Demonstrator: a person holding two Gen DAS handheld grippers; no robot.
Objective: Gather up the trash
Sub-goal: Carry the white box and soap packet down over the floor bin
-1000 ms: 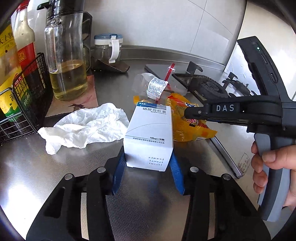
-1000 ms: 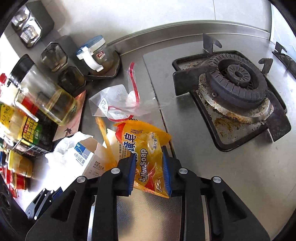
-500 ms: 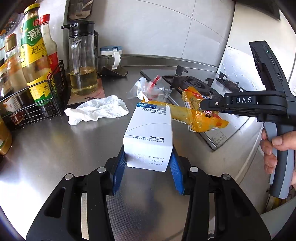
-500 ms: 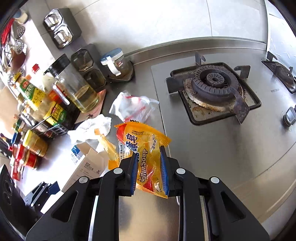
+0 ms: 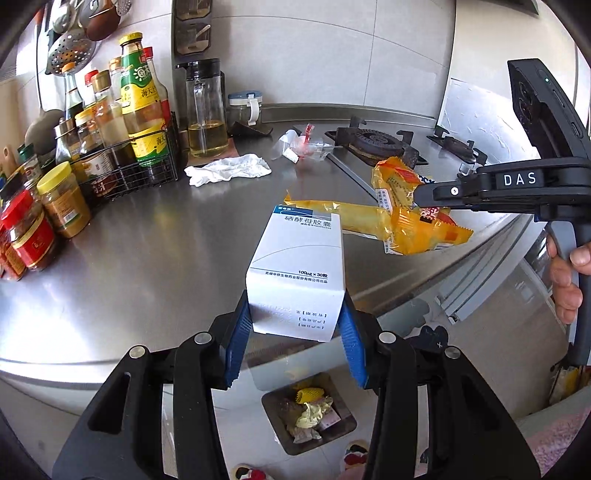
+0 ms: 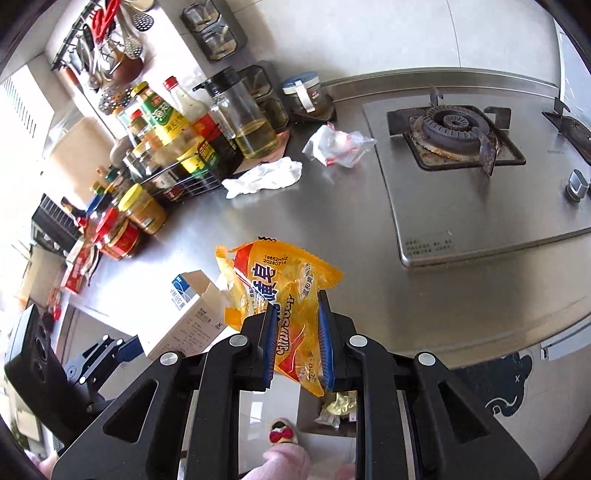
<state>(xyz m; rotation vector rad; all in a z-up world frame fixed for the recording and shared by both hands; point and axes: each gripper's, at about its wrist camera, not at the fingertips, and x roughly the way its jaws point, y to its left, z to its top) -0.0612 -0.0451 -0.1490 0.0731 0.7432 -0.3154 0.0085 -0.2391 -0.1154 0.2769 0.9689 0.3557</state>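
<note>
We see a brushed steel desk (image 5: 155,258) running along a pale tiled wall (image 5: 332,48), its front edge curving past a gas hob (image 6: 458,129) sunk into its right part. Our left tool (image 5: 295,325) is clenched on a white medicine box (image 5: 299,273), blue pads pressed to both of its sides, and the box hangs out past the desk's front edge. Our right tool (image 6: 295,332) grips a crumpled yellow soap wrapper (image 6: 284,291), also lifted off the steel. Directly beneath, on the floor, stands an open bin (image 5: 308,417) with scraps already in it (yellow and pale bits, too small to name).

Back on the desk, a crumpled white tissue (image 5: 229,170) lies near a glass oil jug (image 5: 205,110), and a clear plastic bag (image 6: 338,146) with red marks sits between the tissue and the hob. A wire rack (image 5: 125,166) of sauce bottles stands at the left, with yellow-lidded and red-lidded jars (image 5: 40,218) just in front of it. A small jar with a blue lid (image 5: 245,107) rests against the back wall. Ladles and strainers (image 6: 118,33) hang from a rail high on the wall.
</note>
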